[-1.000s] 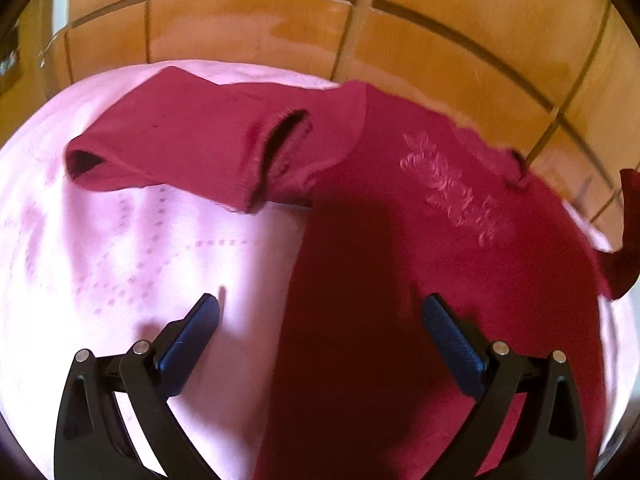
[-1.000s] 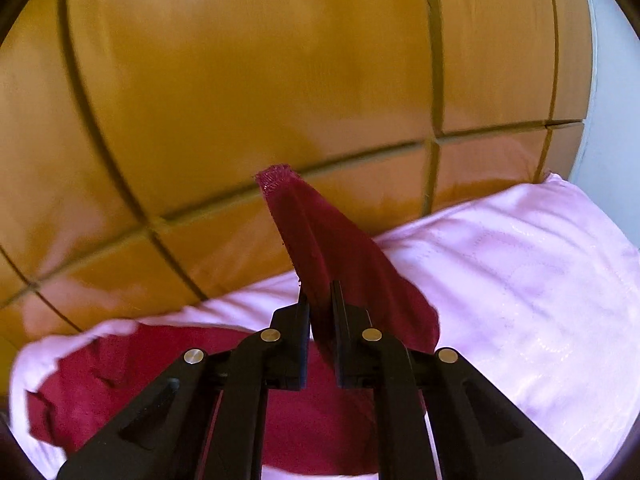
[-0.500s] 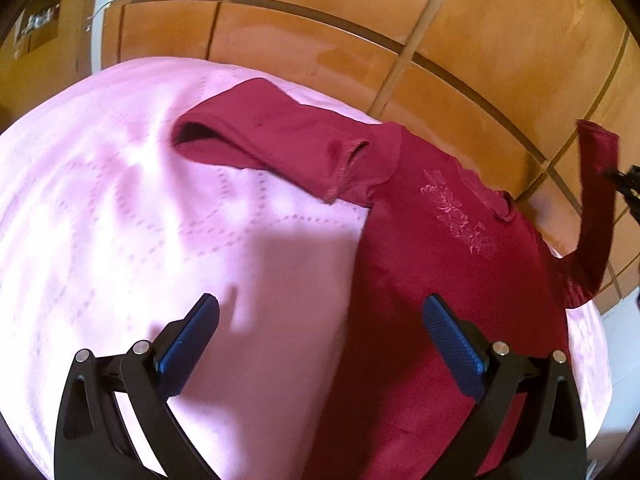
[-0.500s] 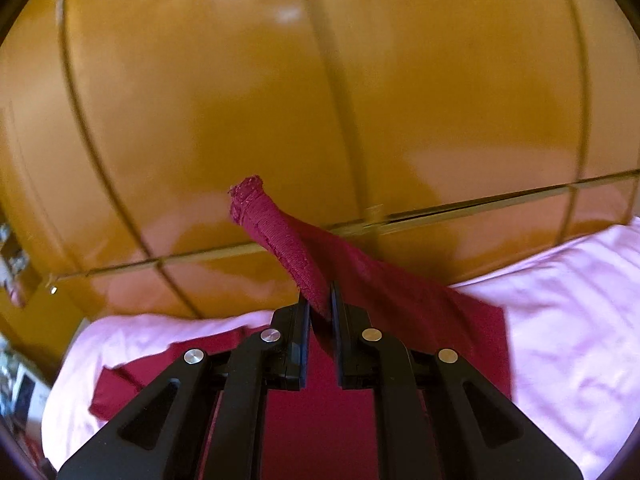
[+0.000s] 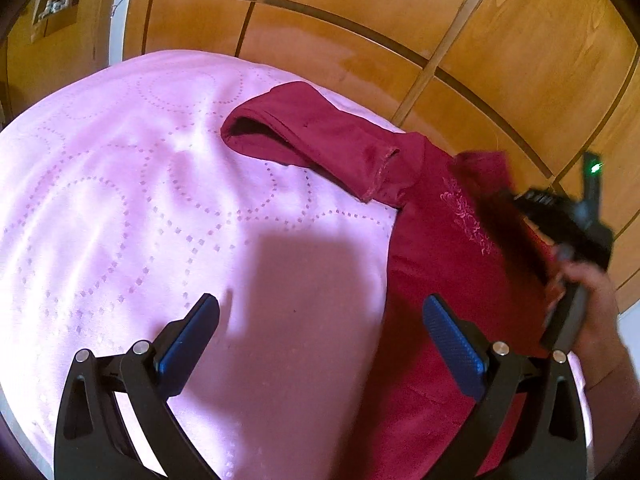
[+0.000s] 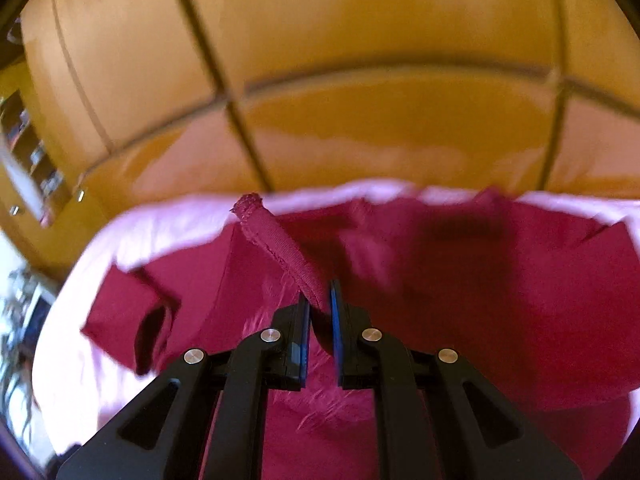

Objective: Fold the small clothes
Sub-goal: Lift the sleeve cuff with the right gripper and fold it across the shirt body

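A dark red long-sleeved top (image 5: 436, 264) with pale embroidery on the chest lies on a pink quilted bed cover (image 5: 132, 208). Its left sleeve (image 5: 316, 140) is folded in across the shoulder. My left gripper (image 5: 320, 332) is open and empty, low over the cover beside the top's left edge. My right gripper (image 6: 319, 308) is shut on the right sleeve (image 6: 276, 240) and holds it over the top's body (image 6: 480, 300); its cuff sticks up past the fingers. The right gripper also shows in the left wrist view (image 5: 560, 224), at the right above the top.
A glossy wooden panelled headboard or wardrobe (image 5: 400, 28) stands just behind the bed. Shelves with small items (image 6: 28, 152) are at the far left. The bed's rounded edge (image 6: 64, 292) drops away on the left.
My right gripper has carried the sleeve from high beside the bed inward and down over the top's body. My left gripper has drawn back and to the left, still open.
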